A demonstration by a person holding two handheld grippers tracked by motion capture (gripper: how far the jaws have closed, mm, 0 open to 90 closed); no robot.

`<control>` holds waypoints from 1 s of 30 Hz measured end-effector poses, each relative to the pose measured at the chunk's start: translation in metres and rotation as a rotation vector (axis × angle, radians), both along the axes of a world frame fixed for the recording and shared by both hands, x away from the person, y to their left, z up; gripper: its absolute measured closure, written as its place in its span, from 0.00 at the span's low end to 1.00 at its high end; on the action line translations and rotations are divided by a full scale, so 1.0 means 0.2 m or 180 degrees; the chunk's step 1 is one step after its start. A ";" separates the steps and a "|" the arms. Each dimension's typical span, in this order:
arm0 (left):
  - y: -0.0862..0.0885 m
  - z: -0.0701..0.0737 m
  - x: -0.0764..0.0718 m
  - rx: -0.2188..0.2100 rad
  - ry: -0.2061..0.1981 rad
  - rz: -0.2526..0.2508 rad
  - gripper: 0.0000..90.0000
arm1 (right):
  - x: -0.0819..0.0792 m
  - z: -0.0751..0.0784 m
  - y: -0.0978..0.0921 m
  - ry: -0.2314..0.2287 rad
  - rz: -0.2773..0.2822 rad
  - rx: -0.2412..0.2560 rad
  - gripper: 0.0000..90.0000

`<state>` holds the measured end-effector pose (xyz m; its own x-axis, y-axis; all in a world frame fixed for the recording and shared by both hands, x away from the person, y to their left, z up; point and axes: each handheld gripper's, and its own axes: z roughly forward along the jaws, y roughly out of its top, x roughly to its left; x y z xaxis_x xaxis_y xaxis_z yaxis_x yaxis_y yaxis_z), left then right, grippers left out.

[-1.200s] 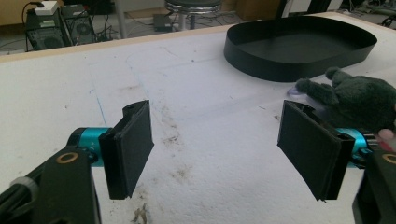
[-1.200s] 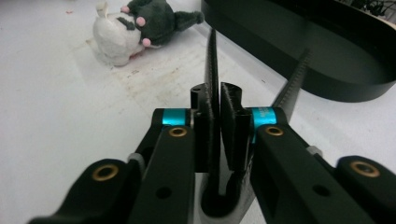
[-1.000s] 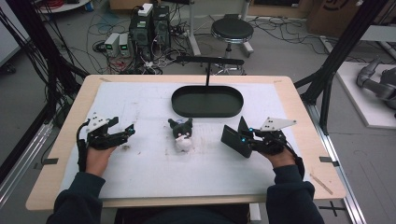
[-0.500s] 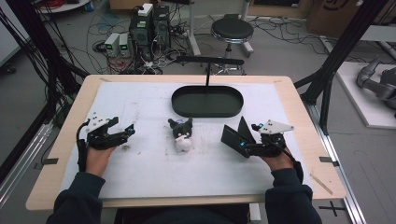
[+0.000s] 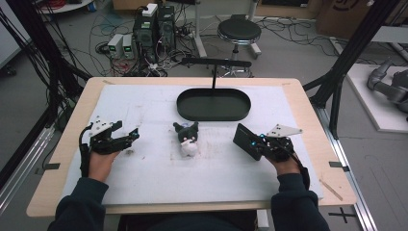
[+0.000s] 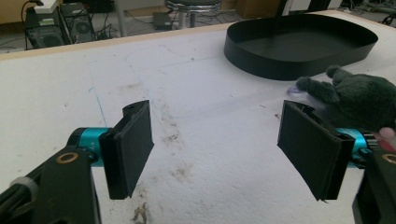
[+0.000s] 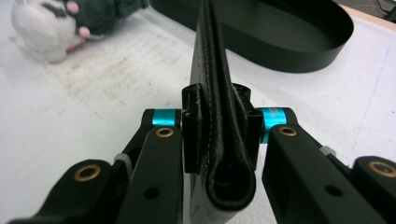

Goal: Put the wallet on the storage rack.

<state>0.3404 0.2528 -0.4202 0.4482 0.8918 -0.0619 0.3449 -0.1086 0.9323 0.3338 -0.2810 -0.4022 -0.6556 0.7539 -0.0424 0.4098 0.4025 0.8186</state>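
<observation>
Almost nothing has changed in the last second. The right gripper sits at the right middle of the high view, where it was a second ago, and it is clamped on a black wallet. The left gripper has stayed at the left middle, with its jaws wide apart and nothing between them. This looks like a pause, so the job of moving the wallet seems to be waiting for its next step.

The wallet is folded, and it looks like soft, smooth leather with a round, puffy fold at the near end. In the right gripper view it stands on edge between the jaws, in the middle of the picture.

A small plush toy lies in the middle of the high view, between the two grippers. It is fuzzy, dark grey on top and white below, with tiny pink bits.

The black tray sits above the toy. It is oval, smooth and shiny, with a low wall.

The white table cover looks rough and has brown smudges.
</observation>
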 end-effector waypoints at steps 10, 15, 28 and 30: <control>0.00 0.00 -0.01 -0.0013 -0.0058 -0.0063 0.29 | 0.06 0.11 0.00 -0.0146 -0.0049 0.0209 0.87; 0.00 0.01 -0.01 -0.0049 -0.0145 -0.0089 0.27 | 0.13 0.18 0.04 -0.0276 -0.0061 0.0273 0.87; -0.01 0.00 0.00 -0.0032 -0.0109 -0.0109 0.27 | 0.43 0.27 0.28 -0.0399 0.0025 0.0239 0.87; -0.01 0.00 0.00 -0.0033 -0.0106 -0.0115 0.27 | 0.49 0.26 0.32 -0.0405 0.0022 0.0193 0.87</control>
<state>0.3396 0.2515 -0.4201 0.4822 0.8743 -0.0557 0.3097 -0.1106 0.9444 0.4320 -0.2164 -0.3503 -0.6531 0.7530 -0.0800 0.2986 0.3532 0.8866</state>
